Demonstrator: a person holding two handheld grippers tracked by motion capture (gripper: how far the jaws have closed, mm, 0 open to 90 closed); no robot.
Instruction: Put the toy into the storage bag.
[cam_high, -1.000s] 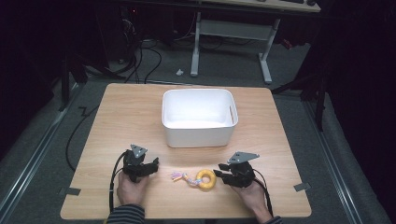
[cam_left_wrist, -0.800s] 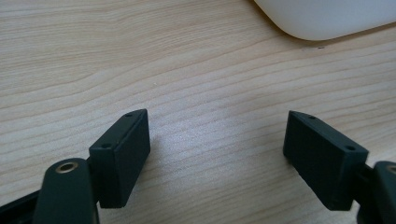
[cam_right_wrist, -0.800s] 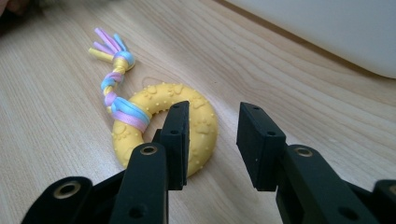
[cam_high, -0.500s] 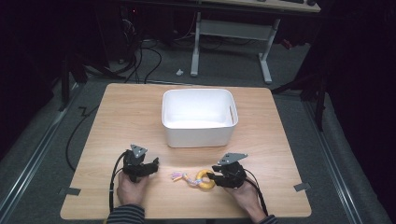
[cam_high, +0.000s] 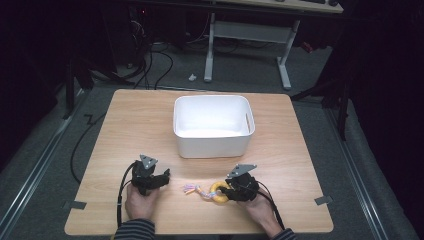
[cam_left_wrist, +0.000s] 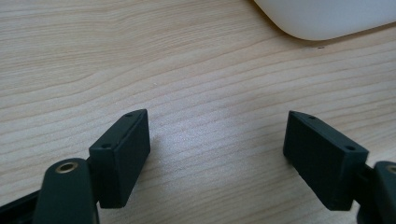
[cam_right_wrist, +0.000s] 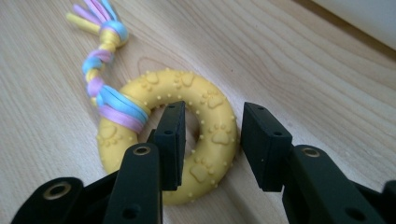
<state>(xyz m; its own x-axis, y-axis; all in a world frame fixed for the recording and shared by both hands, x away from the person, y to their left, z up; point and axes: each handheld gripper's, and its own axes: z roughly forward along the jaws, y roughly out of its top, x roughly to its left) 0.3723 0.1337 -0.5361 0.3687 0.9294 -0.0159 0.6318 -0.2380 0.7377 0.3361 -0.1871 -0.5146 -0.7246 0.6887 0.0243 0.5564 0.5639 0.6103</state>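
Your right gripper (cam_right_wrist: 208, 140) straddles the near-right wall of the yellow rubber ring toy with paw prints and a braided pastel rope tail (cam_right_wrist: 163, 135): one jaw stands in the ring's hole, the other outside its rim at about 3 o'clock. The jaws have just been opening a little and stand narrowly apart; a sliver of gap shows beside the outer pad, so I judge they are not pressing yet.

In the high view the toy (cam_high: 216, 191) lies flat on the light wooden table (cam_high: 300, 165), touching the right gripper (cam_high: 235, 191) on its 9 o'clock side, with the rope tail running on toward 9 o'clock, so the long axis lies across the table.

Your left gripper (cam_high: 159, 179) rests well apart from the toy, jaws wide and holding nothing. The right hand is plainly nearer. The white plastic rectangular bin (cam_high: 212, 145) sits at 12 o'clock.
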